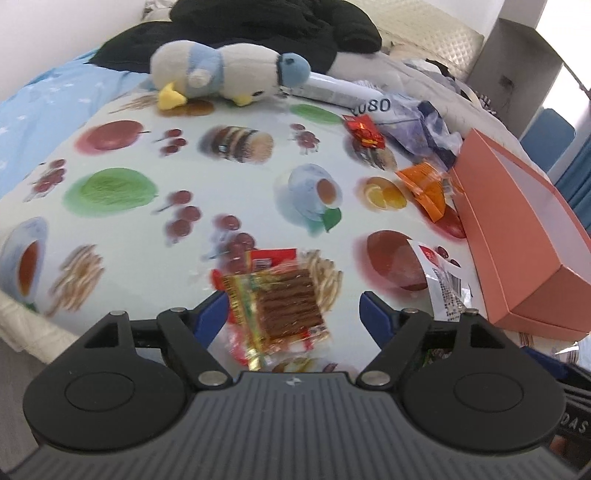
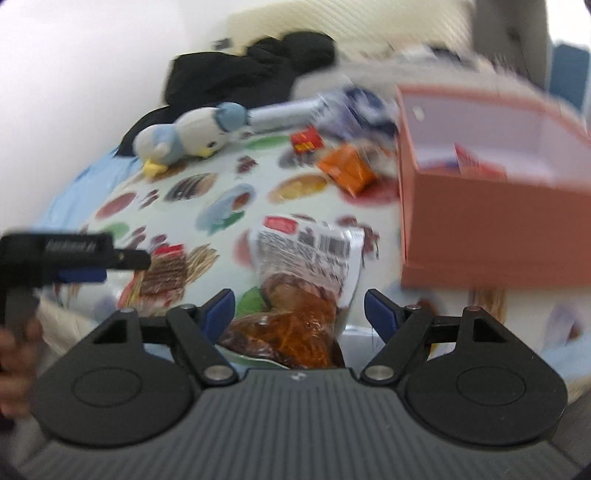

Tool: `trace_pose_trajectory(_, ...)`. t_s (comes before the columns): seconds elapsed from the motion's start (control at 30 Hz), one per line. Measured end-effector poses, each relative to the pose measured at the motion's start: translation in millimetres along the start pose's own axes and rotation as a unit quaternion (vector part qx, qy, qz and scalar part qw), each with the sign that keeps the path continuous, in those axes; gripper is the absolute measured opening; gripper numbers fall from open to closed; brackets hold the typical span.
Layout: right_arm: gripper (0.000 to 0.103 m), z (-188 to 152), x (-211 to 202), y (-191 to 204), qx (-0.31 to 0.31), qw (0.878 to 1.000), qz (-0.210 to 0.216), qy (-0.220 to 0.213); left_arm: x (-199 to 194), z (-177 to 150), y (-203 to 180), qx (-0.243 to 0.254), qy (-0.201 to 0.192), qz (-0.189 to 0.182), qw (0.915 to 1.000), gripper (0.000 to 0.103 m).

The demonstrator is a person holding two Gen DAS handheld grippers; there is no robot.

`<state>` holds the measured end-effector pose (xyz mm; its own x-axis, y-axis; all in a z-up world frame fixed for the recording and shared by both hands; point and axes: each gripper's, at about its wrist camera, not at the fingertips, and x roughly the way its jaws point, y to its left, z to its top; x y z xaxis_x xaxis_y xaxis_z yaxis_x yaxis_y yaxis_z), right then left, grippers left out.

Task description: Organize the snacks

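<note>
Two hand-held grippers over a printed tablecloth (image 1: 229,184). The left gripper (image 1: 291,314) has its jaws spread wide; one clear packet of brown strips (image 1: 280,306) lies on the cloth between the blue fingers (image 1: 212,314), possibly brushing the left one, but it is not clamped. The right gripper (image 2: 299,314) is likewise released, its jaws parted around one meat packet (image 2: 303,288) with a barcode label, which rests on the cloth untouched on its right side.

Snack count: four packets visible on the cloth, namely the strip packet and the meat packet near, one orange packet (image 1: 424,184) and one small red packet (image 1: 364,131) farther off to the right. One salmon-pink open box (image 1: 524,236) stands at the right edge of the cloth; in the blurred right view it appears to hold one red-and-white item (image 2: 476,162), though this is uncertain. At the far side lie one plush penguin (image 1: 225,74) and one dark garment (image 1: 266,26).
</note>
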<state>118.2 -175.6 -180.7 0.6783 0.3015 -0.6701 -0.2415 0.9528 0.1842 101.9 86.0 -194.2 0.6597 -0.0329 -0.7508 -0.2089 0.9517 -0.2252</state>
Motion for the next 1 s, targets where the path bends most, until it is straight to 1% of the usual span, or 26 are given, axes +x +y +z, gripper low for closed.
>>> trace_pose_trajectory(0.07,0.078,0.5,13.6,-10.4,0.036,0.999,0.006,0.012,12.0,3.0,-1.5,-0.006,0.011,0.005,0.9999,0.080)
trace_pose_trajectory(0.13,0.077,0.3,25.2,-15.9,0.059,0.998,0.011,0.022,22.8,5.9,-1.5,-0.015,0.022,0.005,0.9996,0.080)
trace_pose_trajectory(0.23,0.075,0.2,41.3,-20.0,0.078,0.996,0.020,0.037,34.7,7.9,-4.9,-0.009,0.029,0.014,0.9994,0.080)
trace_pose_trajectory(0.27,0.075,0.4,45.4,-19.1,0.076,0.996,0.022,0.040,38.6,7.9,-6.7,-0.003,0.033,0.018,0.9993,0.080)
trace_pose_trajectory(0.3,0.070,0.4,48.2,-17.8,0.074,0.996,0.022,0.042,42.2,7.7,-8.2,0.002,0.036,0.026,0.9990,0.080)
trace_pose_trajectory(0.4,0.069,-1.0,55.7,-13.1,0.061,0.996,0.031,0.051,51.3,4.9,-13.4,0.021,0.040,0.052,0.9976,0.080)
trace_pose_trajectory(0.5,0.067,-3.1,58.5,-9.2,0.043,0.997,0.026,0.050,57.6,3.4,-16.8,0.028,0.040,0.070,0.9964,0.080)
trace_pose_trajectory(0.63,0.063,-4.5,60.4,-5.8,0.023,0.998,0.024,0.049,66.2,0.9,-29.3,0.065,0.041,0.101,0.9919,0.080)
trace_pose_trajectory(0.67,0.062,-5.0,60.9,-4.6,0.016,0.998,0.023,0.049,67.1,0.9,-30.2,0.063,0.038,0.105,0.9918,0.079)
trace_pose_trajectory(0.7,0.058,-5.4,61.7,-2.3,0.006,0.999,0.020,0.050,67.6,0.6,-30.7,0.062,0.035,0.108,0.9916,0.076)
trace_pose_trajectory(0.73,0.053,-6.1,62.1,-0.8,-0.003,0.998,0.018,0.052,68.1,0.5,-32.3,0.066,0.031,0.110,0.9912,0.071)
trace_pose_trajectory(0.8,0.051,-6.7,63.1,4.8,-0.021,0.998,0.012,0.053,69.5,1.7,-33.8,0.071,0.028,0.111,0.9908,0.070)
trace_pose_trajectory(0.87,0.048,-7.4,62.8,7.2,-0.032,0.998,0.009,0.054,69.9,3.3,-36.2,0.080,0.029,0.106,0.9907,0.064)
trace_pose_trajectory(0.9,0.043,-7.3,62.7,7.5,-0.034,0.998,0.009,0.055,69.5,3.8,-37.5,0.083,0.029,0.103,0.9907,0.061)
trace_pose_trajectory(1.0,0.039,-6.5,60.1,7.2,-0.032,0.998,0.013,0.054,66.7,2.3,-40.5,0.093,0.025,0.102,0.9901,0.059)
